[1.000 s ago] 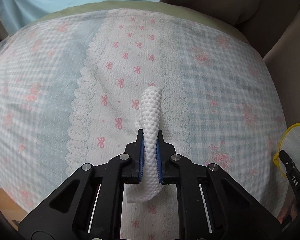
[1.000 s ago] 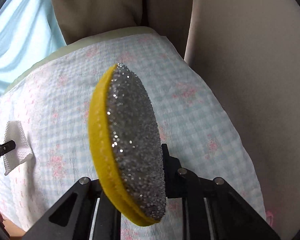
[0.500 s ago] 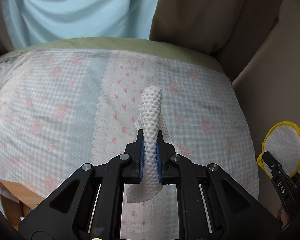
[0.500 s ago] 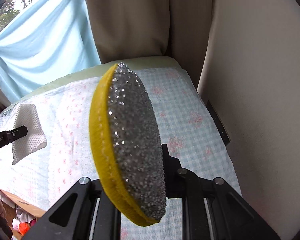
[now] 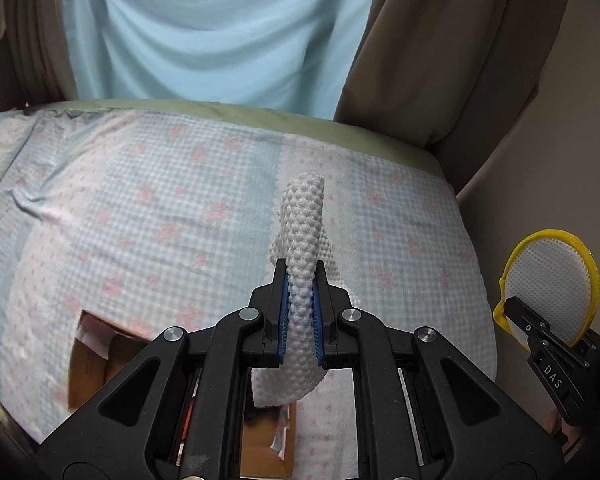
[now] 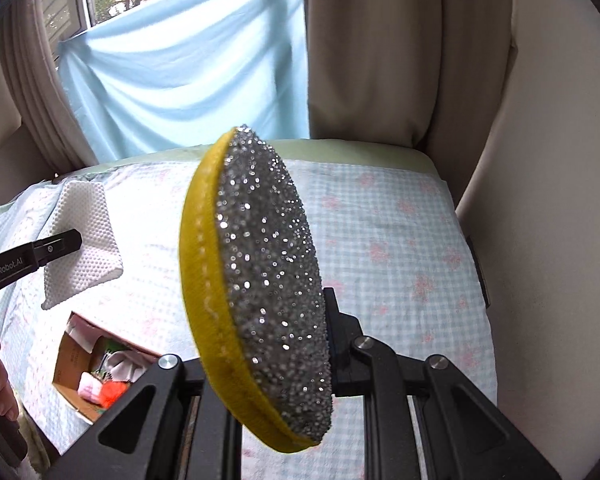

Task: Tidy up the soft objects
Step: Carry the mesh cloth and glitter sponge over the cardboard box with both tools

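Above the bed (image 5: 140, 200), left claw (image 5: 300, 312) grips white sponge (image 5: 302, 240); right claw (image 6: 268, 360) grips yellow scrubber (image 6: 260, 280). Cardboard box (image 6: 76, 360) sits below-left, nearer left claw.

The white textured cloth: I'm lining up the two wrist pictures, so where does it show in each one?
Left wrist: white textured cloth at lower centre, pinched between the left gripper fingers.
Right wrist: the cloth sits at the left edge, held by the left gripper, above the cardboard box.
Shared landmark: the yellow round sponge, far right there, fills the centre here.
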